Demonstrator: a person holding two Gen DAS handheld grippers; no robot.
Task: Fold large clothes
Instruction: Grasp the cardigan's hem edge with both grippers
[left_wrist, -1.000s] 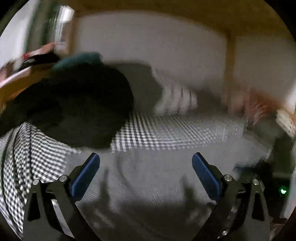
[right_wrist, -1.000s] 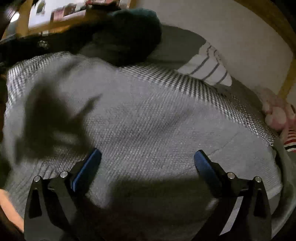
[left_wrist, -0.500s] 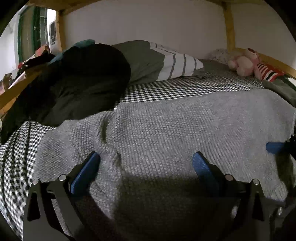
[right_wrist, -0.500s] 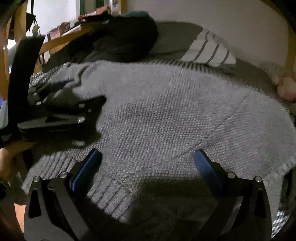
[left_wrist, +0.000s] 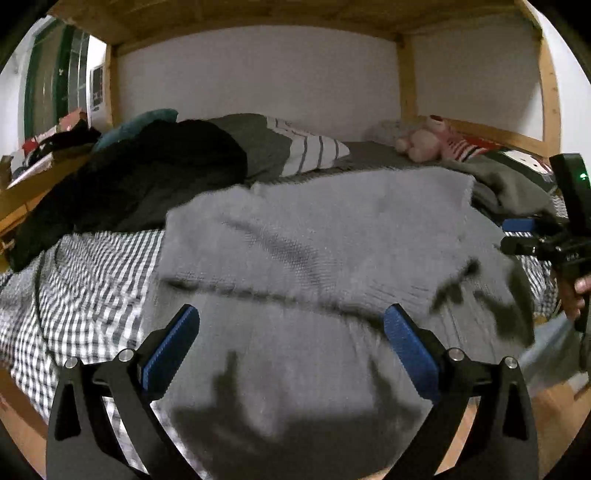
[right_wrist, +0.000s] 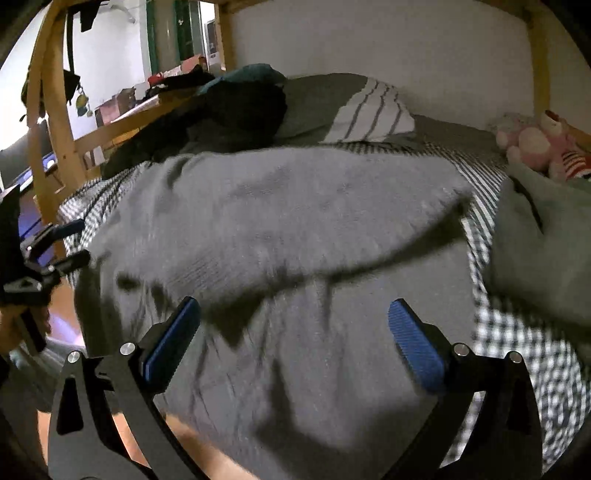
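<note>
Half a second on, both grippers have pulled back from the grey sweater (left_wrist: 314, 236), now doubled over on the checked bedsheet (left_wrist: 92, 273). Left gripper (left_wrist: 291, 343) and right gripper (right_wrist: 295, 336) gape empty. That loose fold may slump toward the floor-side edge.

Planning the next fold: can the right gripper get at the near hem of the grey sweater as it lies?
Probably yes. The right gripper is open, and the grey sweater lies directly below and ahead of it on the checked bedsheet with nothing between; motion blur hides the exact hem edge.
</note>
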